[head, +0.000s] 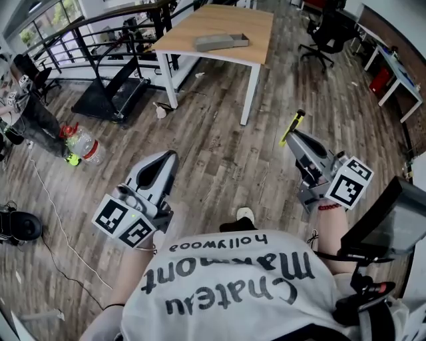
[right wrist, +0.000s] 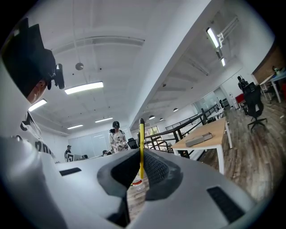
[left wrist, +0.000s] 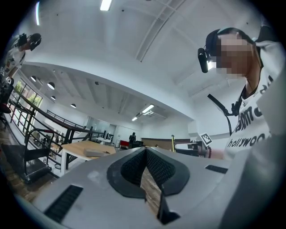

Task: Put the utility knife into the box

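While the right hand-held gripper [head: 293, 136] is clenching the forward-pointing utility knife [head: 297, 121], the box [head: 221, 42] is lying well ahead-left on the surface [head: 219, 20]; the left hand-held gripper [head: 170, 156] is idling clenched.

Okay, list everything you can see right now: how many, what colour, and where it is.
table: one, light wood top with white legs, far centre
box: one, grey, on the table
utility knife: one, yellow, clamped in the right gripper, over the floor
bottle: one, clear plastic, on the floor at left
office chair: one, black, far right
cable: one, pale, on the floor at left
left gripper: grey, jaws together, nothing between them
right gripper: grey, jaws closed on the utility knife
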Action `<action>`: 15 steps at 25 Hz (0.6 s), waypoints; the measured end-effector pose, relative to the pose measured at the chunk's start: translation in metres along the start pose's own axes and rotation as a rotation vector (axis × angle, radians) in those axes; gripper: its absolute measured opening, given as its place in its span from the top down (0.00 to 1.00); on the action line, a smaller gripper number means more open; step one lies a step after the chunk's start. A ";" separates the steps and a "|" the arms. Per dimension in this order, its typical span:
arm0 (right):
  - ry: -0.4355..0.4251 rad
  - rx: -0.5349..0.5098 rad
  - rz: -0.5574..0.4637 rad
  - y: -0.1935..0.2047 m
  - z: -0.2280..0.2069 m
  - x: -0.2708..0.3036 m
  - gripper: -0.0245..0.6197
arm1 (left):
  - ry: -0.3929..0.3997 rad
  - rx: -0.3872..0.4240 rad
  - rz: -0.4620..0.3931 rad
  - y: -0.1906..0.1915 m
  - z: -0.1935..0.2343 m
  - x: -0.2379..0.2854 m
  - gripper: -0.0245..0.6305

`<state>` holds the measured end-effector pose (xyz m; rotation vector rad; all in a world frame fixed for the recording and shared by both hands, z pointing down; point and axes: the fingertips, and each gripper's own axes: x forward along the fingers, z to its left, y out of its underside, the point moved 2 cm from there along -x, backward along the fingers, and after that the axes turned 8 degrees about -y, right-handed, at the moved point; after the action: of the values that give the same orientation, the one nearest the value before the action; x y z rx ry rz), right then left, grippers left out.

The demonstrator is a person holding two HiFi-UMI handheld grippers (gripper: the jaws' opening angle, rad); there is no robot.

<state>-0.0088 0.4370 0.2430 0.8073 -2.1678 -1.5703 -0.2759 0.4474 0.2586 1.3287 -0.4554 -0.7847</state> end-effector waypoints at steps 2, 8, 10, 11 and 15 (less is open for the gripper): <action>-0.001 -0.002 -0.001 0.001 -0.002 0.000 0.92 | 0.001 0.004 0.001 0.002 0.000 0.002 0.95; -0.008 -0.005 -0.004 0.006 -0.002 -0.006 0.92 | 0.005 0.017 -0.011 0.005 -0.006 0.000 0.95; -0.015 -0.008 -0.010 0.001 -0.017 -0.004 0.92 | 0.005 0.033 -0.014 0.007 -0.006 0.013 0.95; -0.019 -0.008 -0.010 -0.003 -0.032 0.000 0.92 | 0.000 0.036 -0.014 0.009 -0.002 0.026 0.95; -0.037 -0.004 0.009 -0.023 -0.102 0.025 0.92 | -0.038 0.010 -0.012 0.016 0.028 0.097 0.95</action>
<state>0.0367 0.3402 0.2539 0.7718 -2.1901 -1.5973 -0.2266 0.3588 0.2669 1.3282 -0.4823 -0.8192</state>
